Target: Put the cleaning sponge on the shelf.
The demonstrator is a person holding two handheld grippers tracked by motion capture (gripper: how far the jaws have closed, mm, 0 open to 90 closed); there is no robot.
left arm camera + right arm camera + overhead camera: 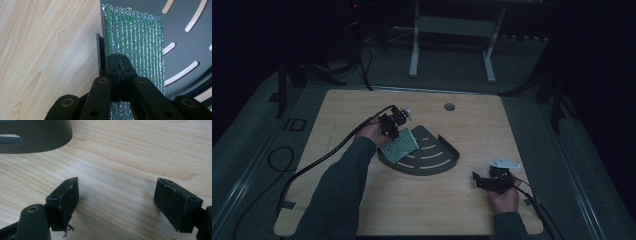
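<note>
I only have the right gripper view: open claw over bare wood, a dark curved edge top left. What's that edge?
Observer: The wall of a dark quarter-round slotted tray, mid-table in the high view.
Operator: Anything in it?
Observer: A green, silver-threaded mesh pad, tilted over the tray's left edge.
Operator: Left claw?
Observer: The left claw is shut on the pad's near edge, seen in the left gripper view.
Operator: And mine?
Observer: The right claw sits low on the table, right of the tray, apart from it.
</note>
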